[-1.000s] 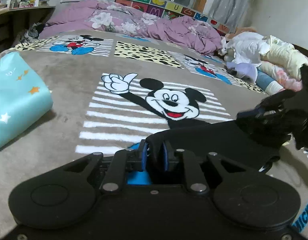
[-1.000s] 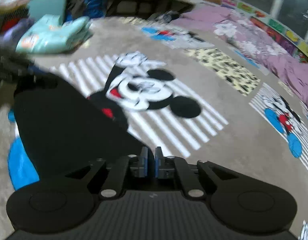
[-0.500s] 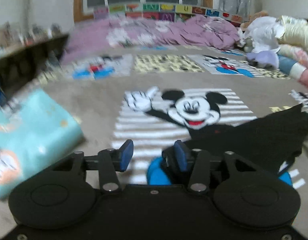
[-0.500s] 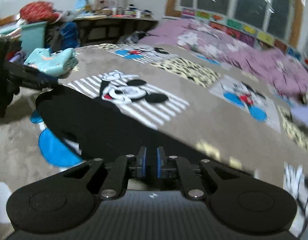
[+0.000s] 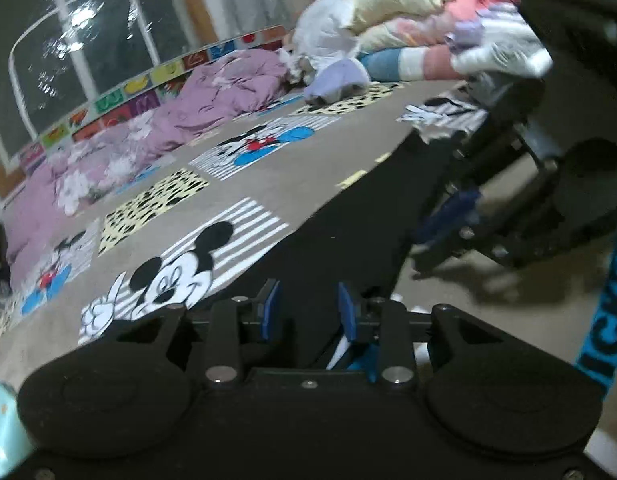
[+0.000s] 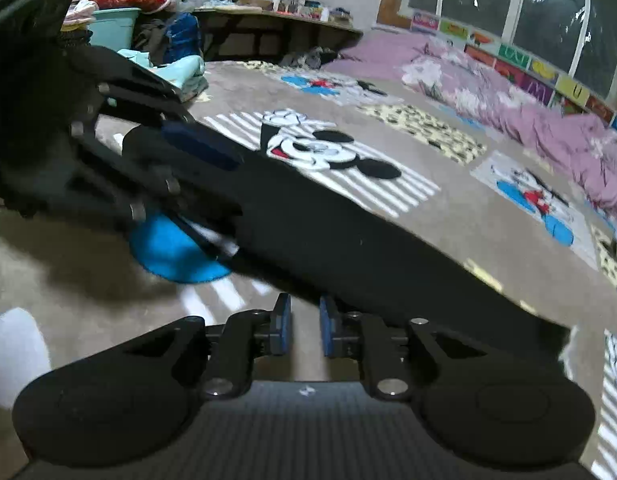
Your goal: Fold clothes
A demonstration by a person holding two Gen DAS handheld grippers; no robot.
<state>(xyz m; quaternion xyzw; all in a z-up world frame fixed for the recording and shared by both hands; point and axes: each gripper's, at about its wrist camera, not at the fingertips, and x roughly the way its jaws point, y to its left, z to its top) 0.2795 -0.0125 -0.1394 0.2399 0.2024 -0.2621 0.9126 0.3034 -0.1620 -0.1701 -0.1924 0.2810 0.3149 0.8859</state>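
A black garment [image 6: 328,232] lies spread flat in a long band on the Mickey Mouse mat [image 6: 448,216]. In the left wrist view the same black garment [image 5: 348,236] runs from my fingertips toward the right. My left gripper [image 5: 307,312] is open over its near end, with nothing between the pads. Just short of the cloth's other edge, my right gripper [image 6: 305,330] is open by a small gap, holding nothing. Each view shows the other tool's fingers [image 6: 200,148] [image 5: 448,216] hovering just over the garment's ends.
A purple quilt [image 6: 528,104] lines the far side under the window. An unsorted clothes pile [image 5: 408,12] sits at the mat's end. Folded light-blue clothes [image 6: 184,72], a teal bin [image 6: 112,28] and a low cluttered table [image 6: 276,28] stand at the other end.
Both grippers were shut on the black garment and have opened and let go. The garment now lies flat on the mat. Both cameras have swung toward each other.
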